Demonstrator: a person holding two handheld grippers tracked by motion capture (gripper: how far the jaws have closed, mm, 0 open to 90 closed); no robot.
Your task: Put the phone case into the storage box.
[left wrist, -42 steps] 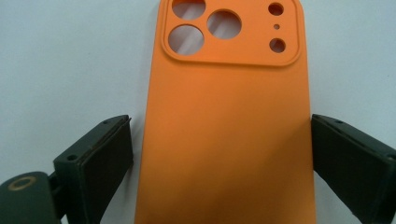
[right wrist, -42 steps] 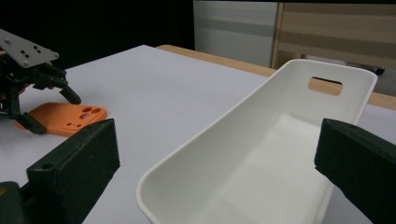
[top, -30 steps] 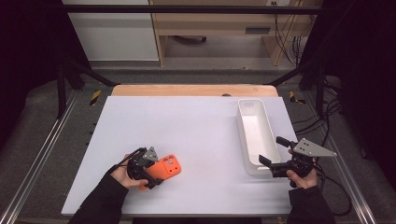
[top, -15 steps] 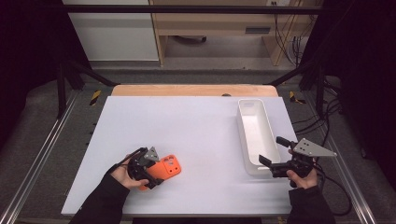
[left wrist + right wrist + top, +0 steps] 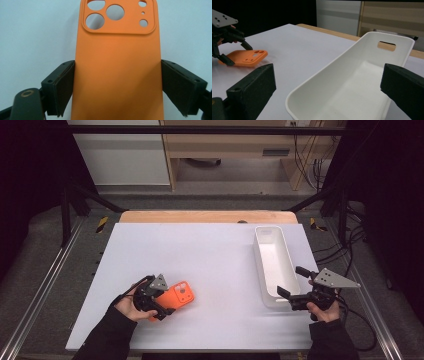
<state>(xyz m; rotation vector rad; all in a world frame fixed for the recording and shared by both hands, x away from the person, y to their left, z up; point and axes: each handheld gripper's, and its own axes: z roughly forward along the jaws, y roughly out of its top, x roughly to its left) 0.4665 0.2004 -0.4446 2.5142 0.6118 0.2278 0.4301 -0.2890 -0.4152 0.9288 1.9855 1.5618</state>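
An orange phone case (image 5: 181, 295) lies back-up on the white tabletop (image 5: 210, 250) at the front left, its camera cut-outs pointing away from the hand. My left gripper (image 5: 167, 301) is closed on its near half, and in the left gripper view the gripper (image 5: 117, 65) has a black pad pressed against each long edge of the case (image 5: 117, 45). My right gripper (image 5: 290, 281) stands open at the front right, its jaws wide apart on either side of the near end of the white bin (image 5: 272, 262). The bin (image 5: 362, 75) is empty.
In the right gripper view, the case (image 5: 244, 58) and the left gripper (image 5: 238, 55) lie far off at the left. A wooden strip (image 5: 205, 216) edges the table's far side. Metal rails (image 5: 45, 285) run along both sides, with cables (image 5: 360, 320) at the right.
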